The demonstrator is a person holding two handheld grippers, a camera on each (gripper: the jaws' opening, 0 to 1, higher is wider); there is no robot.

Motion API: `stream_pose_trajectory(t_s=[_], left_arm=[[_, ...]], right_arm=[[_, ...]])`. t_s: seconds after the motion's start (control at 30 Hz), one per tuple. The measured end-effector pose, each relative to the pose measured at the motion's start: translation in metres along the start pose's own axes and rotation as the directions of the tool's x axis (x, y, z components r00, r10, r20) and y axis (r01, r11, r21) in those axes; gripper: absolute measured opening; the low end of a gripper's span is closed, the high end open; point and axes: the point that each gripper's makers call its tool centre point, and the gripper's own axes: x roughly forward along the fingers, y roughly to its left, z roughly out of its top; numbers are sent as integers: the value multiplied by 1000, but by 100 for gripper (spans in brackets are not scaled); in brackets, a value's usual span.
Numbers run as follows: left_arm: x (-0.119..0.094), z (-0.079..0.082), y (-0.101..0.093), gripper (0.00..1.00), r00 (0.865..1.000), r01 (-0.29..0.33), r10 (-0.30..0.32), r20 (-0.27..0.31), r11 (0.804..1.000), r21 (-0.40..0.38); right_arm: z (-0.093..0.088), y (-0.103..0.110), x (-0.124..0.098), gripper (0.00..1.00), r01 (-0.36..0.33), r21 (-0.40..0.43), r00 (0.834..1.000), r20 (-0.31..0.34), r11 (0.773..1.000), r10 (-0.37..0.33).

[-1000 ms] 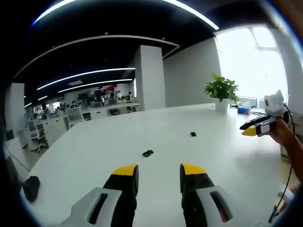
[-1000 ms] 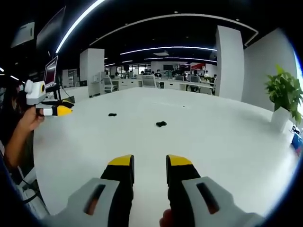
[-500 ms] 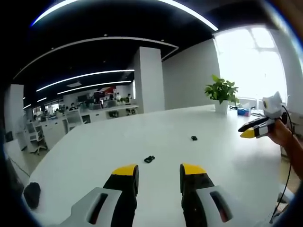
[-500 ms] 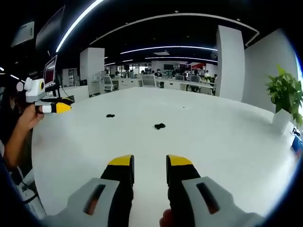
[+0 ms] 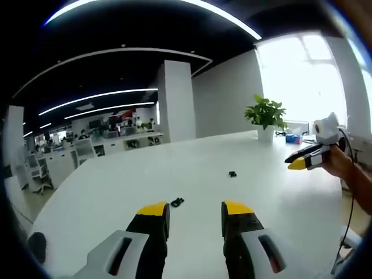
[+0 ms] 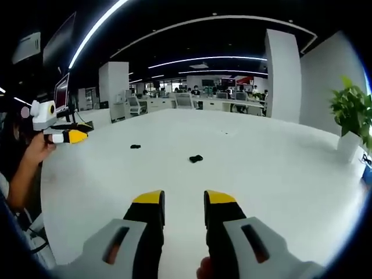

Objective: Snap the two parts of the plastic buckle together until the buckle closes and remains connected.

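— Changed since a second ago?
— Left gripper [image 5: 195, 212] nearer; buckle part [image 5: 177, 202] just off its left tip, other part [image 5: 232, 174] at one o'clock.
— Jaws?
— Both parted, empty. Right gripper [image 6: 184, 200] apart; potted plant [image 6: 351, 113] at three, probably a monitor [image 6: 62, 90] at ten.

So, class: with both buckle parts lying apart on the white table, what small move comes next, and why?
Probably ease the open left gripper forward and down to the nearer buckle part, which lies untouched just ahead; the other buckle part lies farther off.
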Motion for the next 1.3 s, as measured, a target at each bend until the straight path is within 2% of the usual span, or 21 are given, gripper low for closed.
stream_pose_trajectory(t_s=[0.13, 0.23, 0.6, 0.87, 1.07, 1.3], left_arm=[[1, 5, 4, 36, 1000, -8, 8, 6, 1000, -4], [3, 6, 2, 36, 1000, 2, -2, 7, 1000, -7], [12, -4, -7, 35, 1000, 15, -14, -23, 1000, 6], [11, -1, -4, 35, 1000, 10, -10, -17, 1000, 5], [14, 6, -2, 35, 999, 42, -43, -10, 999, -30], [22, 4, 0, 36, 998, 58, -58, -26, 998, -26]], right_arm=[[2, -1, 2, 27, 0, -21, 1000, -9, 1000, 0], [5, -7, 10, 27, -11, -4, 1000, -4, 1000, 11], [5, 4, 16, 27, -26, -28, 999, -24, 999, 25], [5, 4, 19, 27, -23, -35, 999, -30, 999, 22], [7, 2, 21, 27, -25, -37, 999, -30, 999, 23], [11, -3, 23, 27, -27, -50, 999, -31, 998, 25]])
